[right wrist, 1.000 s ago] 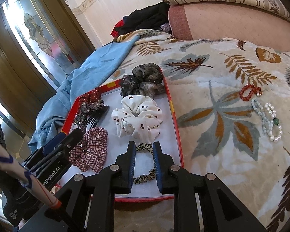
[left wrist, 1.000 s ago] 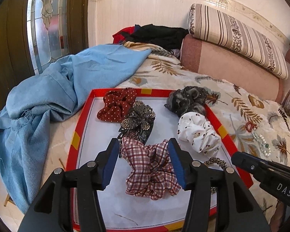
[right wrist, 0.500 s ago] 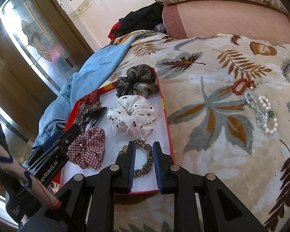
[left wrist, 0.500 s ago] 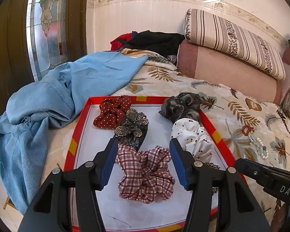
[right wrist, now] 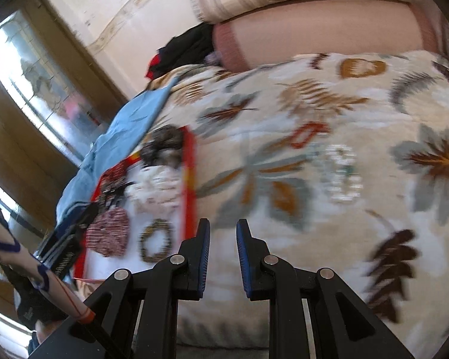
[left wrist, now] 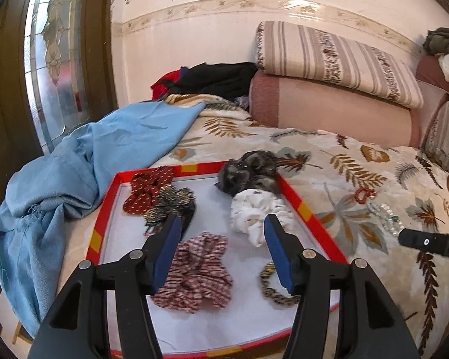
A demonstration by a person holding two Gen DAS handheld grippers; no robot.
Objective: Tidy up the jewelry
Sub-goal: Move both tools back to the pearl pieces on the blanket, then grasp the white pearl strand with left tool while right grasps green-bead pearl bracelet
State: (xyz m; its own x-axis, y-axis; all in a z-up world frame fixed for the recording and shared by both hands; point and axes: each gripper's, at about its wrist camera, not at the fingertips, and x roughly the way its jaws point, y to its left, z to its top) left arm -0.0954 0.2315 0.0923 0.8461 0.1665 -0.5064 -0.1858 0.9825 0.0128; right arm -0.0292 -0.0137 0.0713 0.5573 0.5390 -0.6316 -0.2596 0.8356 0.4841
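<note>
Below, left tongs [left wrist: 221, 248] spread wide, empty, above plaid scrunchie [left wrist: 196, 272] in red-rimmed tray [left wrist: 308, 209]; right tongs [right wrist: 222, 254] parted, empty, over bedspread [right wrist: 284, 110], pearl bracelet [right wrist: 342, 173] ahead, leopard hair tie [right wrist: 155, 240] to their left

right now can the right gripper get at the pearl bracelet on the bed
Probably yes: the right gripper is open and empty, and the pearl bracelet lies bare on the bedspread ahead, nothing between them.
</note>
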